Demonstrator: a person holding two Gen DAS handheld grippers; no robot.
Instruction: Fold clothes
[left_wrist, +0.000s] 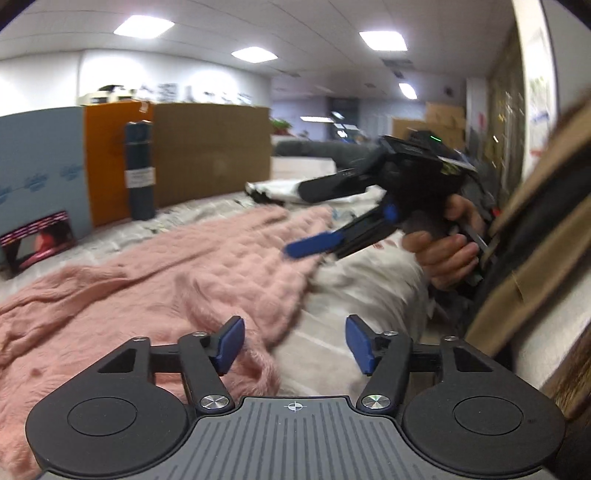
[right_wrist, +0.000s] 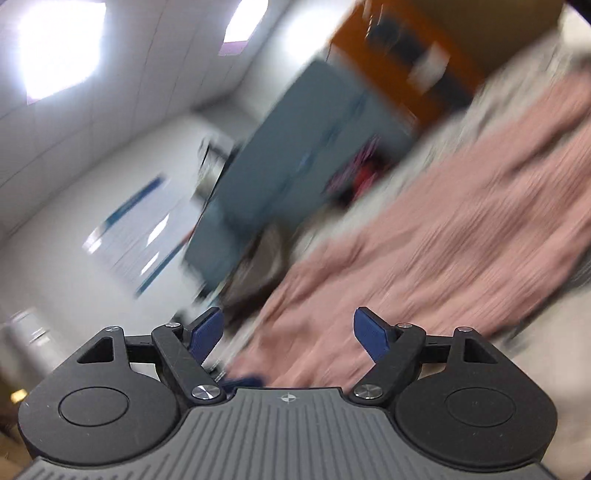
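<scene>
While both tools stand open and empty, the pink knit sweater (left_wrist: 155, 280) lies spread on the bed (left_wrist: 362, 295).
Left tool (left_wrist: 295, 345) should pinch its near hem (fuzzy, slippery); right tool (right_wrist: 288, 334) likewise.

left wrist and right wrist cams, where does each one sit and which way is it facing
Left wrist: on the left gripper, facing across the pink sweater on the bed; the right gripper and a hand show.
Right wrist: on the right gripper, rolled and blurred, facing wall and ceiling; only its own open fingers show.
Shared: the pink sweater, the orange board.
</scene>
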